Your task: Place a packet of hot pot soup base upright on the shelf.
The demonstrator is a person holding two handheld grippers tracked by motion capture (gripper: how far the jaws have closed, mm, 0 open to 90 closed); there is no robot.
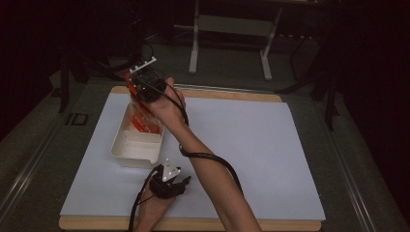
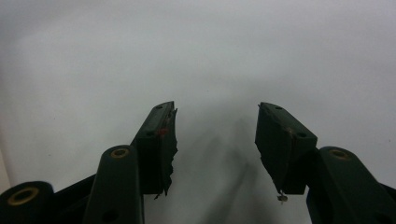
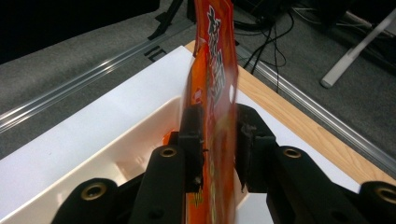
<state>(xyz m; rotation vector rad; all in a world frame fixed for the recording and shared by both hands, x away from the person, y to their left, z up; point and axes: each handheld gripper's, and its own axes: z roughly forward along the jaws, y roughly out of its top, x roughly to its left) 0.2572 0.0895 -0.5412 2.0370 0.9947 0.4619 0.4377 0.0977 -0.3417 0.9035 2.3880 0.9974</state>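
1. Dim floor and dark stands ring a wooden table (image 1: 227, 94) topped with a white sheet (image 1: 241, 154); a white tray (image 1: 126, 155) sits on the sheet's left half, its long axis running away from the person.
2. High over the tray's far end, the right gripper (image 3: 219, 140) is clenched on an orange packet (image 3: 215, 60). Its own view has both jaws pressed flat against the packet's 2 faces, with the packet standing on edge and rising past the jaw tips.
3. From above, the right forearm crosses from the person's right side to the tray, and more orange shows inside the tray's far half beneath the hand. Whether the held packet's lower edge touches the tray cannot be told.
4. Near the table's front edge, just beside the tray's near end, the left gripper (image 2: 217, 140) rests with its jaws spread apart and nothing between them, facing bare white sheet.
5. My reading: the deciding relation is vertical. The tray lies directly under the packet, so a straight drop or lift settles it, and the right hand is already there; the left is nearer the tray's near end.
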